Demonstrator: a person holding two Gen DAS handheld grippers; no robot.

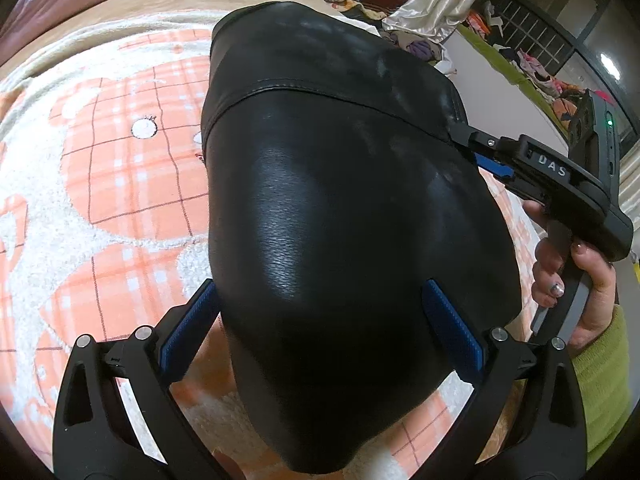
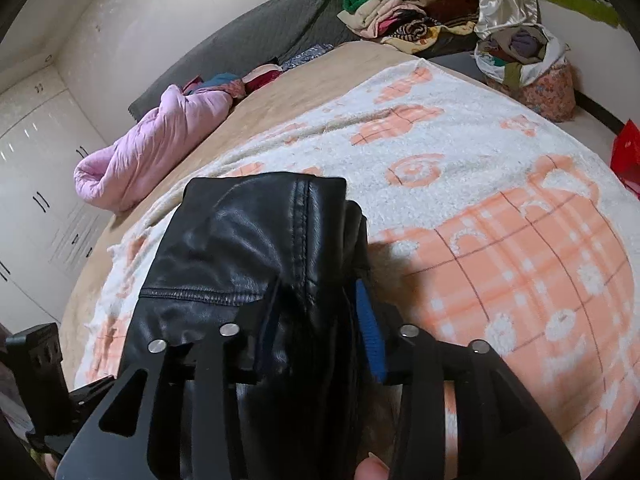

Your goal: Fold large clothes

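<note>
A black leather garment [image 1: 320,180] lies folded on the orange-and-white blanket [image 1: 100,160]. My left gripper [image 1: 320,320] is open wide, its blue pads [image 1: 188,328] standing either side of the garment's near end. The right gripper [image 1: 466,146] reaches in from the right to the garment's far right edge. In the right wrist view, the right gripper [image 2: 320,312] stands partly open, with the thick folded edge of the garment [image 2: 248,240] between its fingers and a blue pad [image 2: 370,328] just beside the leather. Part of the left gripper's body [image 2: 40,360] shows at lower left.
A hand [image 1: 560,264] in a green sleeve [image 1: 600,360] holds the right gripper. The blanket [image 2: 480,240] covers a bed. A pink quilt [image 2: 160,152] lies rolled at its far side. A pile of clothes [image 2: 400,12] and a stuffed bag [image 2: 532,72] sit beyond; white cupboards [image 2: 32,160] stand left.
</note>
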